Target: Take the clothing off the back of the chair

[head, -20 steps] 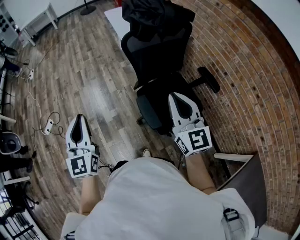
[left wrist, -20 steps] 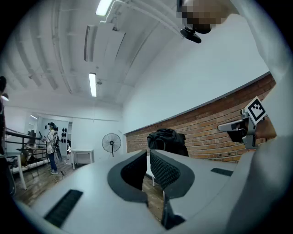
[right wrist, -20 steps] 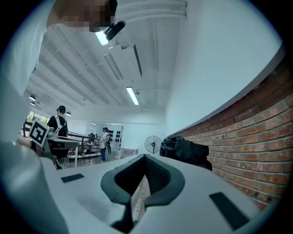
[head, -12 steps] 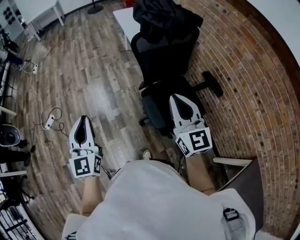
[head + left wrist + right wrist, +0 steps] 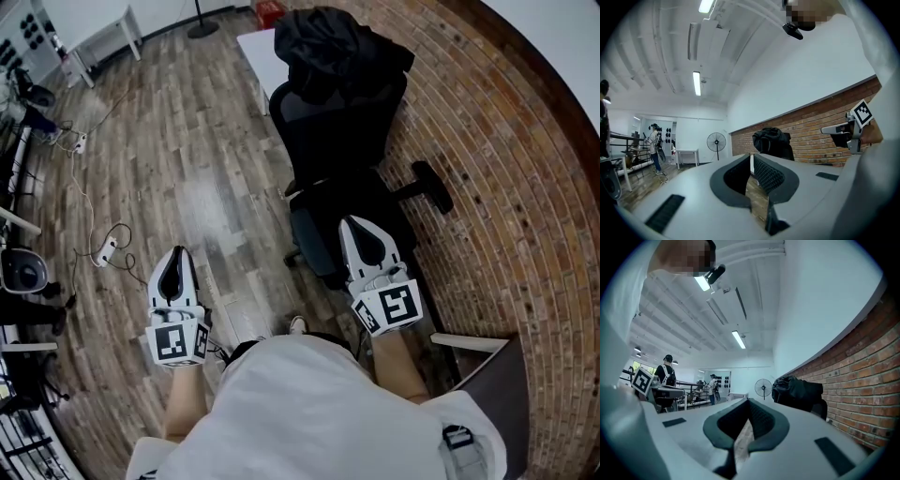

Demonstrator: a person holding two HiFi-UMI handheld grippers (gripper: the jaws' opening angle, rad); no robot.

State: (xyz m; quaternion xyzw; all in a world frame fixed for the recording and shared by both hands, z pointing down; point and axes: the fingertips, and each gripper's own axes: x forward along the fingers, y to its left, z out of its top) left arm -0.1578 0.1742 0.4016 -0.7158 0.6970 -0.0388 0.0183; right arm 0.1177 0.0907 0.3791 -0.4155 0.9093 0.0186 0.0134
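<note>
Head view: black clothing (image 5: 339,45), a bunched dark heap whose kind cannot be told, draped over the top of the back of a black office chair (image 5: 342,127) and hiding its upper edge. The chair stands on wood-plank floor (image 5: 178,159) close beside a brick wall (image 5: 506,178), with one armrest (image 5: 433,186) sticking out toward the bricks. Its base is hidden under the seat and behind the right gripper. A white table (image 5: 255,45) behind the chair shows only as a corner. Right gripper (image 5: 362,221): held over the front of the chair seat, well short of the clothing, jaws pressed together, nothing between them. Left gripper (image 5: 175,259): held over bare floor to the chair's left, jaws likewise together and empty. Both arms are partly covered by the person's pale shirt (image 5: 319,412). Cables and a power strip (image 5: 105,249) lie on the floor at far left. Left gripper view: clothing (image 5: 771,140) seen over the closed jaw tips, chair below it cut off by the gripper body; a standing fan (image 5: 716,140) and a distant person (image 5: 655,143) appear small and indistinct. Right gripper view: clothing (image 5: 797,389) against the bricks to the right of the closed jaws, fan (image 5: 763,387) beyond.
</note>
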